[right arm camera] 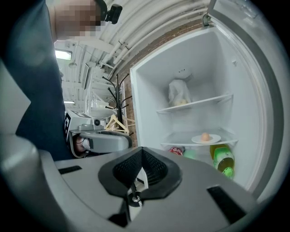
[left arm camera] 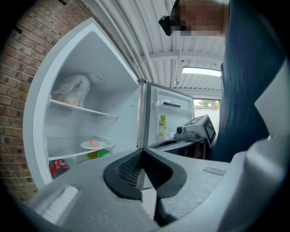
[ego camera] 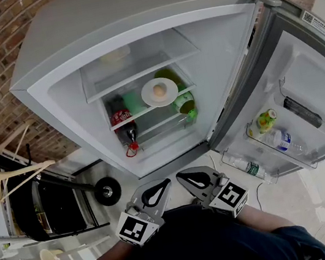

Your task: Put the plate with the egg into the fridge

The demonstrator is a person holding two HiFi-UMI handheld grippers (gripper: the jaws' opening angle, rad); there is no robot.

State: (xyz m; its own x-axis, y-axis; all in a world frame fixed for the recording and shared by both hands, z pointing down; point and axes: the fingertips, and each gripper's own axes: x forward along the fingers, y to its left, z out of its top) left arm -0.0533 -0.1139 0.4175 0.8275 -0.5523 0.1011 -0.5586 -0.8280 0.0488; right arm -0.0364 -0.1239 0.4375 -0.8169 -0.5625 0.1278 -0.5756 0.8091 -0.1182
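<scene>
Close beside plate (ego camera: 148, 95), green bottle (ego camera: 185, 105).

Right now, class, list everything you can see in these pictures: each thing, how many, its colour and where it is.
fridge: 1, grey outside, white inside, door open
plate: 1, white, middle shelf
egg: 1, tan, on the plate
bag: 1, whitish, top shelf
dark bottle: 1, red label, under the plate's shelf, left
green bottle: 1, under that shelf, right
door bottles: 3, one yellow-green, two clear, door racks
hanger: 1, pale wood, left of the fridge
left gripper: 1, grey, shut, empty
right gripper: 1, grey, shut, empty
</scene>
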